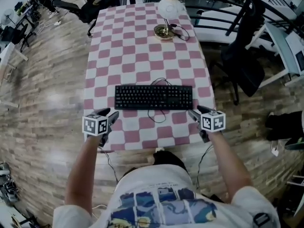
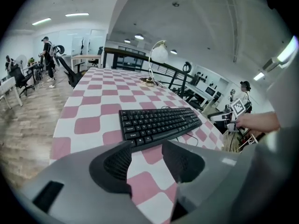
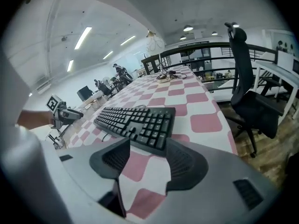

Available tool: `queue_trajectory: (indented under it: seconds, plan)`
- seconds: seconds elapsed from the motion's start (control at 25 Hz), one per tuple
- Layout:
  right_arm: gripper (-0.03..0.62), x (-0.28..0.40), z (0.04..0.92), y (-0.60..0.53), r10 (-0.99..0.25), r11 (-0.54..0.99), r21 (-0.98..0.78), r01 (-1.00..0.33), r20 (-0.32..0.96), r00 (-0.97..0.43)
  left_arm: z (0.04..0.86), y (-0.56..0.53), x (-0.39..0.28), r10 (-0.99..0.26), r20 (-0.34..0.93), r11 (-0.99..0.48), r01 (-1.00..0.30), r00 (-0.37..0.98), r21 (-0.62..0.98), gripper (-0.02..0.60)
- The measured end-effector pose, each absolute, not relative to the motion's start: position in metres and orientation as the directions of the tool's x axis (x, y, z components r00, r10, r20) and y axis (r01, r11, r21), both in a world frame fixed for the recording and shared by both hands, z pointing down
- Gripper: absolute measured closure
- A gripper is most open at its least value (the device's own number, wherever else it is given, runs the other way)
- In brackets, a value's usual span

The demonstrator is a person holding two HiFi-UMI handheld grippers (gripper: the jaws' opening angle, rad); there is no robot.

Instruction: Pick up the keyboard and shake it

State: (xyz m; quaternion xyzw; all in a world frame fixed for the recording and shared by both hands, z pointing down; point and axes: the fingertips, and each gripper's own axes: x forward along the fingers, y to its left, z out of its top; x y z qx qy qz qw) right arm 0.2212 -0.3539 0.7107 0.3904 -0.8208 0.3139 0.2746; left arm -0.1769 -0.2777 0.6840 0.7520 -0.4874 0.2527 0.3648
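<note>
A black keyboard (image 1: pixel 153 97) lies flat on the pink-and-white checked table (image 1: pixel 142 51), near its front edge. My left gripper (image 1: pixel 113 117) hovers just off the keyboard's front left corner, jaws open and empty; in its own view the keyboard (image 2: pixel 159 122) lies just ahead of the open left gripper (image 2: pixel 146 148). My right gripper (image 1: pixel 194 113) sits by the front right corner, also open with nothing between its pads. In the right gripper view the keyboard's right end (image 3: pixel 135 122) lies just beyond the open right gripper (image 3: pixel 147 148).
A desk lamp (image 1: pixel 167 13) with a brass base stands at the table's far end. The keyboard's cable (image 1: pixel 159 115) loops over the front of the table. A black office chair (image 1: pixel 242 56) stands right of the table, with desks beyond it and wooden floor on the left.
</note>
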Motion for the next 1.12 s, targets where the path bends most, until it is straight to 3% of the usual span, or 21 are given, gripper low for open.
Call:
queue_trajectory:
  seconds: [0.2,0.52,1.12]
  plan:
    - [0.307,0.223,0.735,-0.413,-0.410,0.488,-0.347,-0.801,0.719,-0.561,0.703,-0.338,-0.194,-0.511,0.785,-0.216,-0.936,0.350,0.277,0.357]
    - [0.276,0.212,0.757,-0.445,-0.328,0.483,-0.403,-0.777,0.740,-0.587,0.744,-0.375,-0.196,-0.440,0.819,-0.155,-0.930,0.367,0.334,0.316]
    - [0.292,0.192,0.778,-0.451,-0.214,0.508,-0.427,-0.748,0.778,-0.590,0.769,-0.388,-0.183,-0.344,0.814,-0.157,-0.883,0.468,0.442,0.311]
